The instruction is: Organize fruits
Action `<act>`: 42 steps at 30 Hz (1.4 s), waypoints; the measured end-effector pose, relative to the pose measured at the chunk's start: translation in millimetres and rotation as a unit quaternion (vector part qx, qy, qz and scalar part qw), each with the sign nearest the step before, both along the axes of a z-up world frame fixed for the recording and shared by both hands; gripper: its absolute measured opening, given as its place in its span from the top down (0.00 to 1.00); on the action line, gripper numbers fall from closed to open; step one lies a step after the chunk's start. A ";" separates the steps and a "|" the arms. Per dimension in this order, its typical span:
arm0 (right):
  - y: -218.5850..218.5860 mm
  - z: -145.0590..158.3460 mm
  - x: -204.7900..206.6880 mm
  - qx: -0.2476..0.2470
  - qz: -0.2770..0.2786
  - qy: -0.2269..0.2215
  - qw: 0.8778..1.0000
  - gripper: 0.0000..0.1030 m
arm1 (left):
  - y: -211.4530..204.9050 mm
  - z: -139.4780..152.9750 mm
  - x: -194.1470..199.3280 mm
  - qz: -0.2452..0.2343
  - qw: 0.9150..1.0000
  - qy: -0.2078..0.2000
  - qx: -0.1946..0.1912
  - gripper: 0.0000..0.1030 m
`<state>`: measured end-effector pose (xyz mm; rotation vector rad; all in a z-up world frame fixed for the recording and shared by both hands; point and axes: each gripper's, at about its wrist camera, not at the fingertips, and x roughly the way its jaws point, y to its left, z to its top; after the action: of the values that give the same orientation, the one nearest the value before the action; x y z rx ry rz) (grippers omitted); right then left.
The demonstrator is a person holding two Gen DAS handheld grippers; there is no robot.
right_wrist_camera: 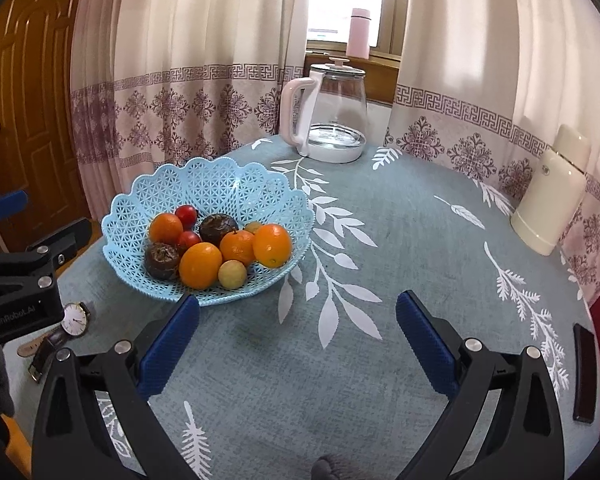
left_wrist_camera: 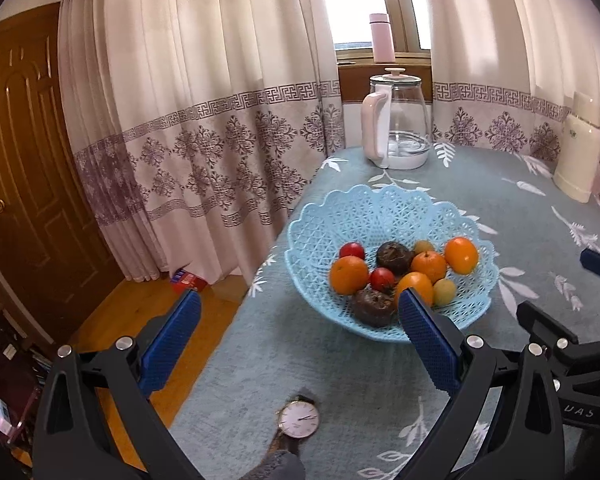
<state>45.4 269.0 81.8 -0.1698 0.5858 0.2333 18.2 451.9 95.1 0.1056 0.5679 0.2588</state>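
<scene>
- Fruits (right_wrist_camera: 216,246) all sit in the blue basket (right_wrist_camera: 228,184), centre-left of the right wrist frame.
- Left gripper (left_wrist_camera: 300,332), jaws spread and empty, hovers at the basket's near rim, the nearer.
- Right gripper (right_wrist_camera: 298,332), likewise spread empty, has the basket ahead-left.

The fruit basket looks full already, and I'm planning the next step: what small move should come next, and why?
Probably draw both grippers back. The left gripper and right gripper are open and empty, all visible fruit already sits in the blue basket, and none lies loose on the tablecloth.
</scene>
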 end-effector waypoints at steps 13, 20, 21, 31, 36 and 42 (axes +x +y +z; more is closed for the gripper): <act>2.3 -2.2 -0.9 -0.011 0.003 -0.007 1.000 0.05 | -13.4 -13.5 -3.9 -0.005 0.998 0.013 0.058 0.03; 6.0 -3.8 -1.7 -0.020 0.004 -0.008 1.000 0.05 | -14.3 -13.9 -4.0 -0.006 0.998 0.013 0.058 0.03; 6.5 -3.8 -2.2 -0.021 0.004 -0.009 1.000 0.05 | -14.5 -13.9 -4.0 -0.006 0.998 0.013 0.058 0.03; 7.5 -2.3 -2.8 -0.025 0.003 -0.012 1.000 0.05 | -14.1 -14.4 -3.6 -0.006 0.998 0.013 0.058 0.03; 7.6 -2.0 -2.7 -0.025 0.004 -0.013 1.000 0.05 | -14.2 -14.7 -3.4 -0.006 0.998 0.014 0.058 0.03; 7.8 -2.3 -2.9 -0.026 0.004 -0.013 1.000 0.05 | -13.6 -16.0 -3.3 -0.006 0.998 0.015 0.058 0.03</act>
<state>42.5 276.8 79.5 -0.2247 0.5665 0.2237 14.9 438.3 79.1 0.2254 0.5813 0.2785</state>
